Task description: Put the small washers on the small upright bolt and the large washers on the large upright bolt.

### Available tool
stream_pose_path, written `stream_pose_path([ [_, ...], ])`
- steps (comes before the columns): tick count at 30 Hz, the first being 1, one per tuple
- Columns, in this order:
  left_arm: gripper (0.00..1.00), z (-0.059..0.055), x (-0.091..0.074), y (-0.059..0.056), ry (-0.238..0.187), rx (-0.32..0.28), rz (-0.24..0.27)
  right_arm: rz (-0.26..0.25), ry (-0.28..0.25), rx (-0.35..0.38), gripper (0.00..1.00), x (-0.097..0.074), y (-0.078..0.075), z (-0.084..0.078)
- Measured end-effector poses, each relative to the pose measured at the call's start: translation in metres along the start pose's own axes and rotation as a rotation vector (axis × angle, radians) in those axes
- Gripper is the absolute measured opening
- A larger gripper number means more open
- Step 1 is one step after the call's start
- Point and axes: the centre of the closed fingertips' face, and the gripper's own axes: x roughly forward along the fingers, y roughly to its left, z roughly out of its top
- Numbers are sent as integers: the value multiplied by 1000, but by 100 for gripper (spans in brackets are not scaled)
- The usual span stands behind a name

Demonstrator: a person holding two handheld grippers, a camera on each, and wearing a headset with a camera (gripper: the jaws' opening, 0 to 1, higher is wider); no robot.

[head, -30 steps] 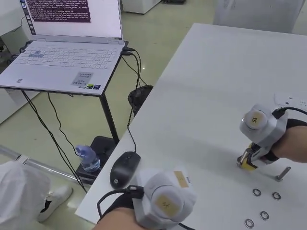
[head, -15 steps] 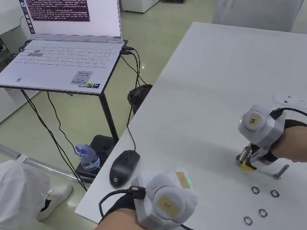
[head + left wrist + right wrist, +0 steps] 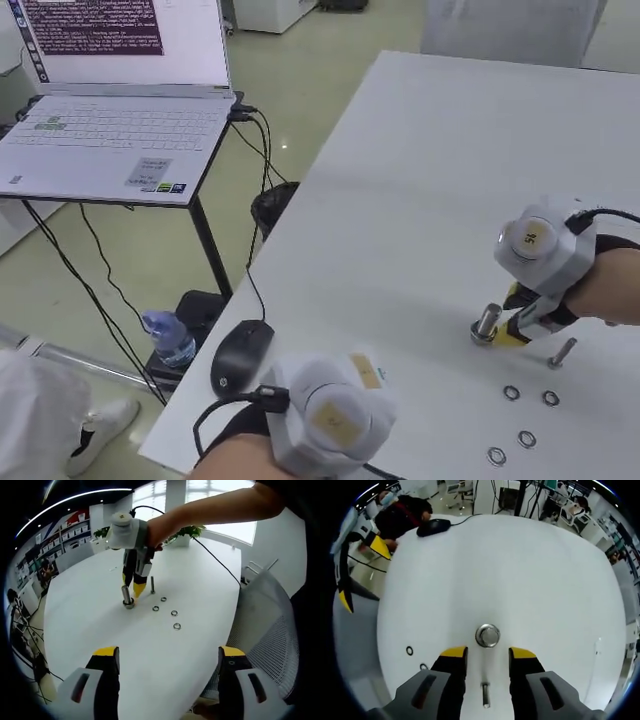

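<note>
We see the big white table point(image 3: 420, 180) under both grippers. A laptop point(image 3: 110, 130) sits on a stand off the table, far out to the left of the L gripper point(image 3: 169, 652).

The L gripper has its jaws wide apart w/ nothing btw them. It hangs over the near edge of the table. The bolts and washers are well apart from it, way out in front. The R gripper point(image 3: 488, 653) points down at the table w/ its jaws a little way apart, and nothing is held btw them.

A black mouse point(image 3: 240, 358) lies on the table near the L gripper, on its left.

The large bolt point(image 3: 487, 635) stands upright, wide end down, just in front of the R gripper's yellow tips. In the head view one tip sits right next to it; we can't tell if they touch. The small bolt point(image 3: 562, 352) is thinner and stands upright too. In the R gripper view it shows in the gap btw the two jaws, back from the tips. In the L gripper view it stands free, just beside the R gripper.

Four washers point(image 3: 527, 438) lie flat on the table near the R gripper, apart from both bolts. They're too small for us to tell big ones from little ones.
</note>
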Motion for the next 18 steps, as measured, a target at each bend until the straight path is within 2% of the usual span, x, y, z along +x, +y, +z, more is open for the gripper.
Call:
stream_pose_path([
  [9, 81, 3, 0, 0, -1, 11, 12, 11, -30, -18, 33, -11, 17, -9],
  [11, 81, 5, -1, 0, -8, 12, 14, 14, -38, -18, 33, -12, 21, -11],
  [13, 81, 5, 0, -1, -5, 8, 12, 13, -44, -19, 33, -10, 18, -14],
  [18, 81, 8, 2, -2, -5, 13, 12, 32, -54, -15, 34, -7, 34, -19],
])
